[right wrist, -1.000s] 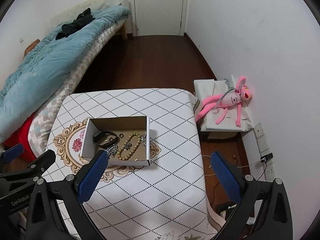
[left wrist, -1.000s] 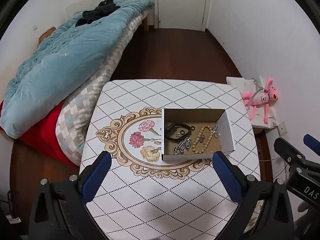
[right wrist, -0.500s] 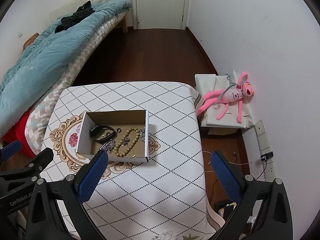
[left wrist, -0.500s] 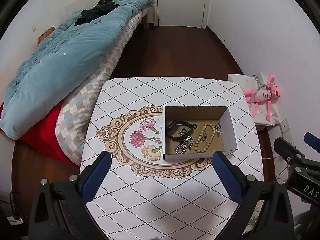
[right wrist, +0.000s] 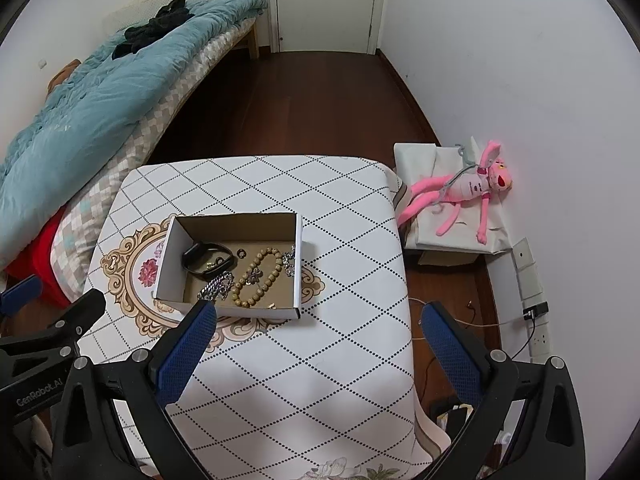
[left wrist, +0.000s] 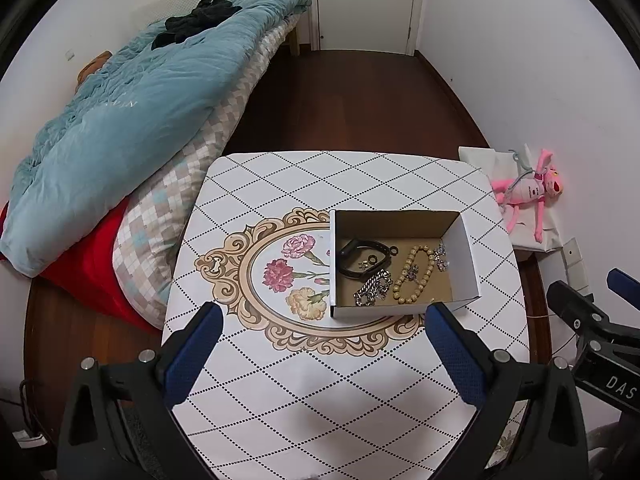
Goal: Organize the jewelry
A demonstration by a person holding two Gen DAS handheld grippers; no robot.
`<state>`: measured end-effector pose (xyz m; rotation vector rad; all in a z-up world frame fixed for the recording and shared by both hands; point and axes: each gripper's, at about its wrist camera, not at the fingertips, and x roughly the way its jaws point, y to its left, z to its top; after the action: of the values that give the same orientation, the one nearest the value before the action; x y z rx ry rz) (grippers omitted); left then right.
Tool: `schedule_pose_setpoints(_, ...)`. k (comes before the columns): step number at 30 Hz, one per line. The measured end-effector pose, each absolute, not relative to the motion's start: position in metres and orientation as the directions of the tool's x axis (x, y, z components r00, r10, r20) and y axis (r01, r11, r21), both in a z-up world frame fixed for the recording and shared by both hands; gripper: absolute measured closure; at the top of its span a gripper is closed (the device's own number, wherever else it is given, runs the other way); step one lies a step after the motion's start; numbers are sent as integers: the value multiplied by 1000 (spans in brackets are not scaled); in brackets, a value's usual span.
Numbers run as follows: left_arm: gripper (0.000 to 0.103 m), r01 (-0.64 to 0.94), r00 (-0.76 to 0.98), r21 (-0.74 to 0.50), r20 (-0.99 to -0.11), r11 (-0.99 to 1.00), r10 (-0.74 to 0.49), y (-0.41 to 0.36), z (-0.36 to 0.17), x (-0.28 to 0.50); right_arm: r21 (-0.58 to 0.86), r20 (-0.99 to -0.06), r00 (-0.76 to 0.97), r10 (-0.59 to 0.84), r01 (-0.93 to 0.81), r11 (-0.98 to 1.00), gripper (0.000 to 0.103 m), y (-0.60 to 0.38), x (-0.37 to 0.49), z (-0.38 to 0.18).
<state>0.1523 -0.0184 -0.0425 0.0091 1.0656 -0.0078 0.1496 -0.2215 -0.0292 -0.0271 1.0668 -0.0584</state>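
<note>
A white cardboard box (left wrist: 466,254) with a brown inside sits on the patterned table (left wrist: 320,380); it also shows in the right wrist view (right wrist: 298,268). Inside lie a black band (left wrist: 362,258), a silver chain (left wrist: 372,290), a beaded bracelet (left wrist: 416,276) and small silver pieces (left wrist: 440,254). The same band (right wrist: 206,260), chain (right wrist: 216,286) and beads (right wrist: 258,278) show in the right wrist view. My left gripper (left wrist: 324,320) is open and empty, above the table's near side. My right gripper (right wrist: 318,320) is open and empty, to the right of the box.
A bed with a blue quilt (left wrist: 120,120) stands left of the table. A pink plush toy (right wrist: 464,190) lies on a white package (right wrist: 424,160) by the right wall. Dark wood floor (left wrist: 340,100) runs to a white door (left wrist: 364,0).
Both grippers have risen and drawn back a little, so the table and box look smaller and lower in view. The jaws stay open. The jewelry has not moved.
</note>
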Motion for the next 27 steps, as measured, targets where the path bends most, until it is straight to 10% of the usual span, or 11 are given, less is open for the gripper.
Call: schedule_pose_setpoints(27,0,12,498,24,-867,1000,15,-16,-38,149,-55,-882,468,-58,20,998,0,-215,147,-34)
